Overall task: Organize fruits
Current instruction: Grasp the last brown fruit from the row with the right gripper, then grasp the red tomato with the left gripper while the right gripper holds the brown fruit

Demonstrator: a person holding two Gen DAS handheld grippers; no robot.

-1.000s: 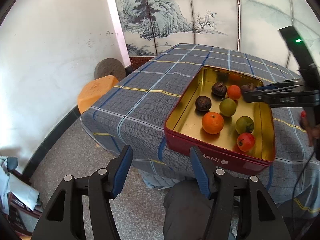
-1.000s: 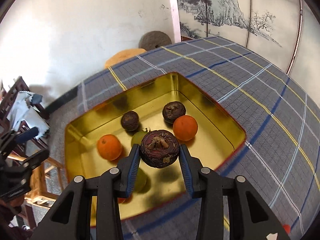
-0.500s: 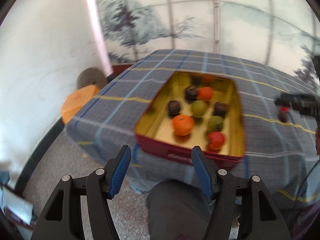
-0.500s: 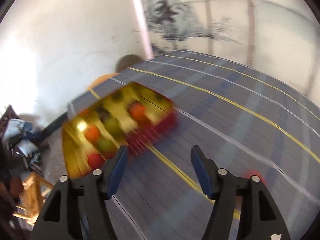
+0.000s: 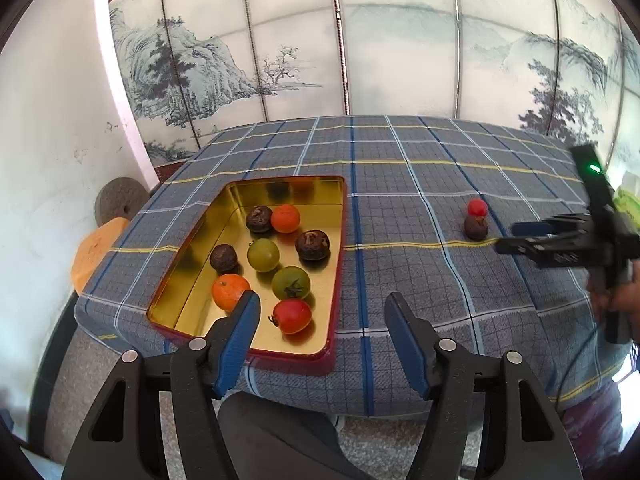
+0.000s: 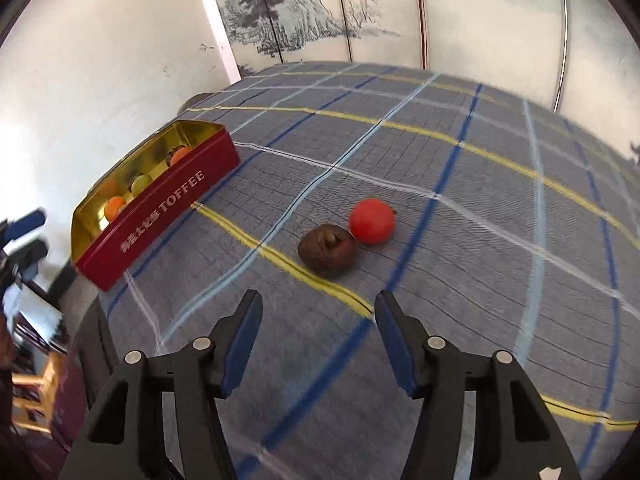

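A red toffee tin [image 5: 343, 240] with a gold inside holds several fruits: oranges, green and red tomatoes and dark brown fruits. My left gripper [image 5: 322, 300] hovers over the tin's near edge. Its jaws are opening and nothing is between them. On the checked cloth to the right lie a dark brown fruit [image 6: 328, 250] and a red tomato [image 6: 372, 221], touching each other. My right gripper [image 6: 318, 298] hangs just short of them, jaws closing on nothing. From the left wrist, the right gripper [image 5: 508, 238] is beside that brown fruit [image 5: 476, 227].
The table [image 5: 400, 152] is covered by a blue checked cloth and backed by a painted screen [image 5: 360, 40]. An orange stool [image 5: 96, 248] and a round stone disc [image 5: 120, 204] stand by the white wall at the left. A person's knee [image 5: 276, 432] is under the near edge.
My right gripper let go of the dark fruit, which now lies in the tin, and swung right to the loose fruits. My left gripper shifted right and nearer the tin.
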